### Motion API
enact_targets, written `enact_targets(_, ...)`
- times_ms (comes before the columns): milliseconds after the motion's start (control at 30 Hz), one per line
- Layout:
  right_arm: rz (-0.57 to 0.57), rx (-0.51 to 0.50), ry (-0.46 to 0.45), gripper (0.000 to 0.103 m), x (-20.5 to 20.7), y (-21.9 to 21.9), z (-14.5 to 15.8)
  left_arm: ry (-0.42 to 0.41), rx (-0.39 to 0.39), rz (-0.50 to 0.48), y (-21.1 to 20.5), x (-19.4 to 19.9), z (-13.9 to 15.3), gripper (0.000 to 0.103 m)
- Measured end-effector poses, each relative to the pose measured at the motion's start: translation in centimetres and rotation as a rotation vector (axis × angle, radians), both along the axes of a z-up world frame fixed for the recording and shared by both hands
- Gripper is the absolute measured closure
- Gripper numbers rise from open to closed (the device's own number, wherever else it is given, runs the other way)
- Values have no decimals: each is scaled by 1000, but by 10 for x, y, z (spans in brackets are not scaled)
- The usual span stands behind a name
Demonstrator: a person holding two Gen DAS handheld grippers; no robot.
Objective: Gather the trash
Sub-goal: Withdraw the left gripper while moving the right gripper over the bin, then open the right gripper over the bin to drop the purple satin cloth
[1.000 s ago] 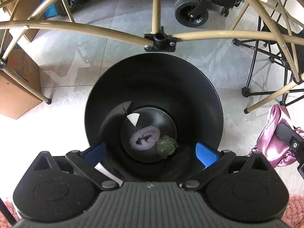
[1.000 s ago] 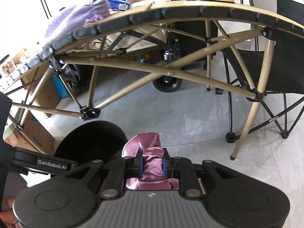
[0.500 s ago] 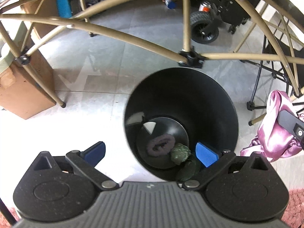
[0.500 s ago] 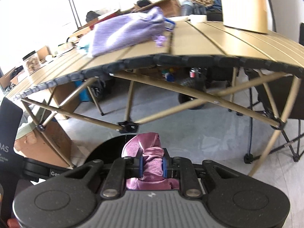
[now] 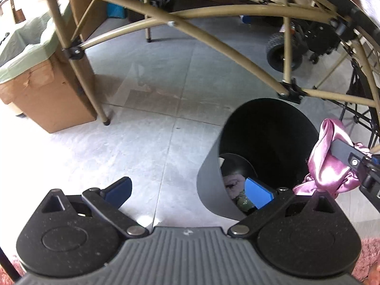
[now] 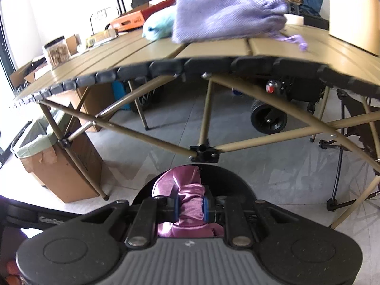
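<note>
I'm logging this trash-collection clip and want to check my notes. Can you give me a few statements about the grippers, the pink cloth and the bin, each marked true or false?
1. The right gripper is shut on the pink satin cloth. True.
2. The left gripper holds a cloth. False: it is open and empty.
3. The black bin is empty. False: items lie at its bottom.
4. A purple pouch lies on the folding table. True.

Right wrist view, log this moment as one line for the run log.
right tool: shut on pink satin cloth | black bin: below, holds earlier trash | left tool: open, empty | cloth: not yet dropped
</note>
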State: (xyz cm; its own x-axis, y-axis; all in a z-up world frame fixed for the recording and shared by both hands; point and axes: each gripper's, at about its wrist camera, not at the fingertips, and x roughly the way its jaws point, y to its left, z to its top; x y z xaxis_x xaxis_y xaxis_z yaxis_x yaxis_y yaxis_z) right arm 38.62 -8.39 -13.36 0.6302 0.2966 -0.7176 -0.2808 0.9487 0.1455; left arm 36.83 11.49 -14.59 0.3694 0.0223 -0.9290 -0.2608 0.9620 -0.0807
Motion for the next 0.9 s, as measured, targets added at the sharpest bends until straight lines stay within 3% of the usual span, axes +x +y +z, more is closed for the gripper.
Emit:
enact_targets(533,-27,-44,144,85,30,19,-35,35,0,46,24,-5,-13,0)
enact_targets(667,-21,-58,177,79,34,23,-42,48,3,54,27,-4,-17,0)
enact_targets(700,-25,-65,178,70,34,23,-43,52,3,56,28,-3,-18,0)
enact_targets(767,-36,-85,196,34,35,24,-45,57,2,59,28,-3,-19,0)
enact_targets(800,-45,-95,208,6,36,24,-47,59,2,60,29,-3,-20,0)
enact_targets(833,-51,-102,212,0,36,23,-48,59,2,61,29,-3,-20,0)
enact_targets(900,-48,-112,227,0,37,22,-50,60,2,61,29,-4,-21,0)
